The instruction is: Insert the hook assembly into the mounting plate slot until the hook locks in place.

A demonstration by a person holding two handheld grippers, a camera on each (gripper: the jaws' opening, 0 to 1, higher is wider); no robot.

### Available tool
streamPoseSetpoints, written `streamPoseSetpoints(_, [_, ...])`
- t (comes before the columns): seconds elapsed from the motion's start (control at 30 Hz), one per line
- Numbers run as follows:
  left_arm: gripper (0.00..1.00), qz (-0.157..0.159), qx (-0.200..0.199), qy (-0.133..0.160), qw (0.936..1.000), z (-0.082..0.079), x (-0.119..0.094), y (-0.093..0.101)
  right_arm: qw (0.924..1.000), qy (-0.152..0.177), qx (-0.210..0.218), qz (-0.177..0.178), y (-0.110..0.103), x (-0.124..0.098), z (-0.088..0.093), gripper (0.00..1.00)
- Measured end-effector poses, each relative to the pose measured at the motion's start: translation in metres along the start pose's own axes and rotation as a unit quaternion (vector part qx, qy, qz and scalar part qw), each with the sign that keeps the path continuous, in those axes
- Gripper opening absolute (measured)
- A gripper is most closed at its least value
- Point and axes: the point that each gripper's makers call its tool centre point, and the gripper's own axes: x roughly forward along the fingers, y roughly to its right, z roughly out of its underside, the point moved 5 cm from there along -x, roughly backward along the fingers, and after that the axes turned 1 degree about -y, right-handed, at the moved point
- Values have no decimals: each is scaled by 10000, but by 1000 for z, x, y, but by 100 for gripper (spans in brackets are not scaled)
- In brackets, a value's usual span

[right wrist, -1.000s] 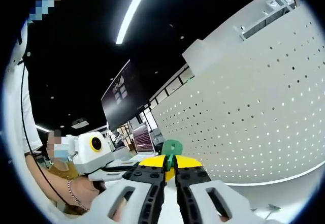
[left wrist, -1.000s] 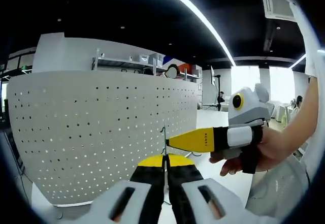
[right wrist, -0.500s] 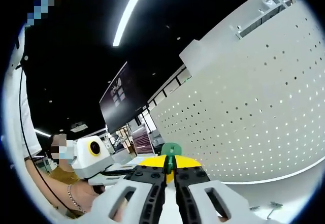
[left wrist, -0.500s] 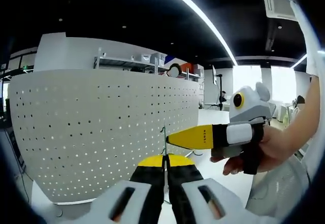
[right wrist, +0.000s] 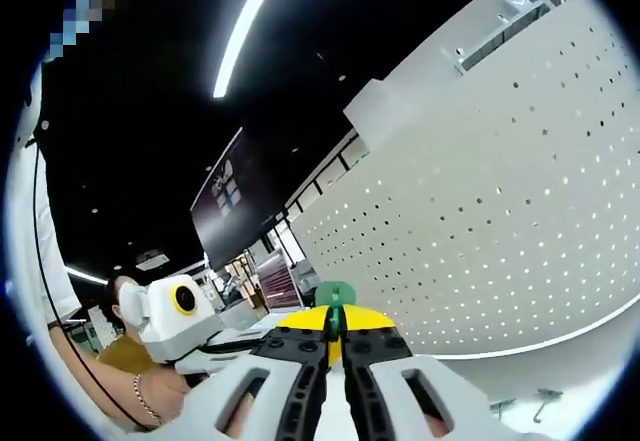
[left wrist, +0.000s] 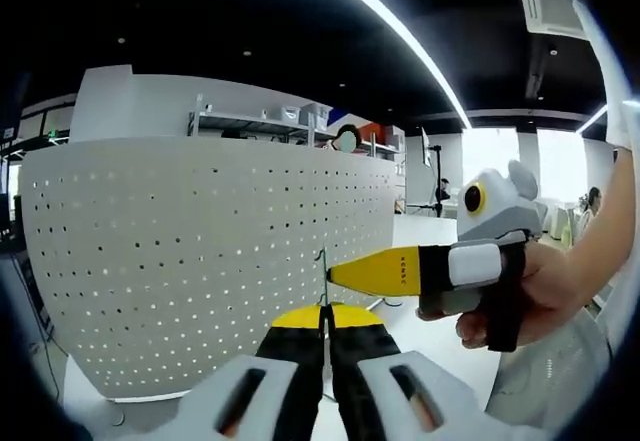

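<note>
Two grippers meet on one small part. The left gripper (left wrist: 323, 333) has its jaws pressed together on a thin green metal hook piece (left wrist: 322, 279), and the right gripper (right wrist: 335, 338) pinches that piece's green plastic end (right wrist: 335, 296). Just behind them stands the white perforated mounting plate (left wrist: 200, 251), upright, near the hook.

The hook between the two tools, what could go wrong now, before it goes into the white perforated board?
1. Both the left tool and the right tool pinch one thin hook; pulling in different directions may bend or drop it.
2. The hook is held in front of the perforated board, not in a hole; the holes are small, so it could miss or scrape.
3. In the right gripper view the green part hides the tip, so aiming is uncertain.
</note>
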Motion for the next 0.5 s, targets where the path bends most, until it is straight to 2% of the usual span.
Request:
streamPoseSetpoints(0.1, [1, 2, 7, 0, 10000, 0, 0, 0, 9999, -58, 135, 22, 1, 0, 0, 1])
streamPoseSetpoints(0.2, [1, -15, 1, -26, 10000, 1, 0, 0, 9999, -140, -9, 78, 0, 1, -1, 1])
streamPoseSetpoints(0.33, [1, -54, 0, 7, 10000, -1, 1, 0, 9993, -61, 326, 178, 1, 1, -2, 0])
streamPoseSetpoints(0.37, [1, -52, 14, 9, 10000, -2, 1, 0, 9983, -67, 555, 188, 1, 0, -3, 0])
streamPoseSetpoints(0.43, [1, -48, 34, -3, 10000, -2, 1, 1, 9987, -105, 442, 223, 1, 0, -3, 0])
streamPoseSetpoints(0.5, [1, -51, 14, 24, 10000, -2, 1, 1, 9981, -106, 543, 257, 0, 0, -4, 0])
